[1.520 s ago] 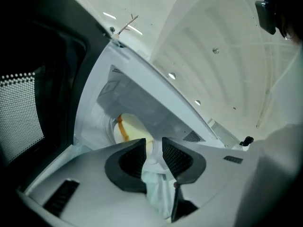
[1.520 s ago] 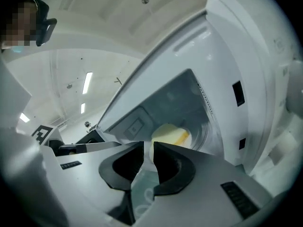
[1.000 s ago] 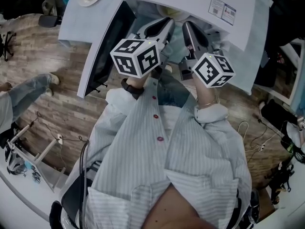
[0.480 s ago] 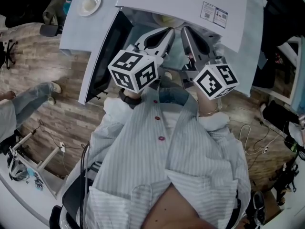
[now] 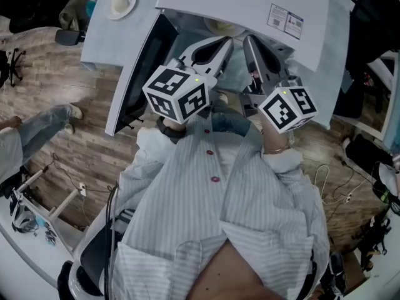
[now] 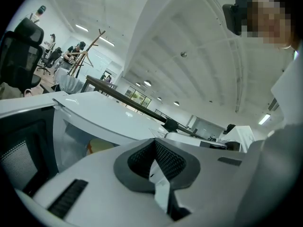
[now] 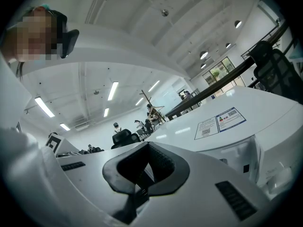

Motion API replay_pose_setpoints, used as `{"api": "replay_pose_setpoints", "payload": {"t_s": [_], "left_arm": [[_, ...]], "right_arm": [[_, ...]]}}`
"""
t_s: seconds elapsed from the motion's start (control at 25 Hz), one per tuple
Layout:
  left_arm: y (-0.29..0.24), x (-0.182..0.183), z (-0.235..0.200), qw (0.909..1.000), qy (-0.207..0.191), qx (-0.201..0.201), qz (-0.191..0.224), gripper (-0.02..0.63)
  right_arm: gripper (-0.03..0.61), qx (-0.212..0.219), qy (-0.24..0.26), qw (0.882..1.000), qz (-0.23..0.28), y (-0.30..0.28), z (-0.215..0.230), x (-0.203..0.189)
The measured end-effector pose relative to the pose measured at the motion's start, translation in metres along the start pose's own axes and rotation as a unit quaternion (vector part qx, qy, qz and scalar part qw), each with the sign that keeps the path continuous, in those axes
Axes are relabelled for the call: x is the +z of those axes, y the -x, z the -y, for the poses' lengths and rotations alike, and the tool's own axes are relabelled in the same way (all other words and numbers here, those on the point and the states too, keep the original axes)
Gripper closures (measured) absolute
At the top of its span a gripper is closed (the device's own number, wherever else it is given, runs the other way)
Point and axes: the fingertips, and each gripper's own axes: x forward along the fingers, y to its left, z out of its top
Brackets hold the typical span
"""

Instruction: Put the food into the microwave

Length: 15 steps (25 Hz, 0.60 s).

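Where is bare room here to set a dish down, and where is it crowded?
The microwave's top is bare beside its sticker. The table is bare between the plate and the open door. The microwave's mouth is crowded: the left hand-held gripper and right hand-held gripper, both shut, stand at it.

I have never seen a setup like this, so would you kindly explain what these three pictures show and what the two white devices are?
A person in a striped shirt holds a hand-held two-jaw gripper in each hand; the patterned cubes are part of them. One picture comes from a camera on the person's head, looking down: the left gripper and right gripper point at a white microwave whose door stands open. The other two come from cameras riding on each gripper. Both pairs of jaws are closed and hold nothing. A small plate sits on the table beside the microwave.
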Motion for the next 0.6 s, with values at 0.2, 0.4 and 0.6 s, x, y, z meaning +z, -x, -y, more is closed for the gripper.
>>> {"api": "replay_pose_setpoints", "payload": {"t_s": [0.2, 0.4, 0.6], "left_arm": [[-0.0015, -0.0012, 0.0002, 1.0000, 0.001, 0.000, -0.002, 0.605], [-0.0012, -0.0036, 0.0004, 1.0000, 0.005, -0.001, -0.004, 0.606], [0.0004, -0.0058, 0.0014, 1.0000, 0.009, 0.000, -0.003, 0.605]], "right_arm": [[0.546, 0.000, -0.003, 1.000, -0.002, 0.0003, 0.0017, -0.0015], [0.546, -0.001, -0.006, 1.000, -0.004, 0.0015, 0.0026, -0.0034], [0.546, -0.001, -0.010, 1.000, -0.005, 0.0043, 0.0029, -0.0056]]}}
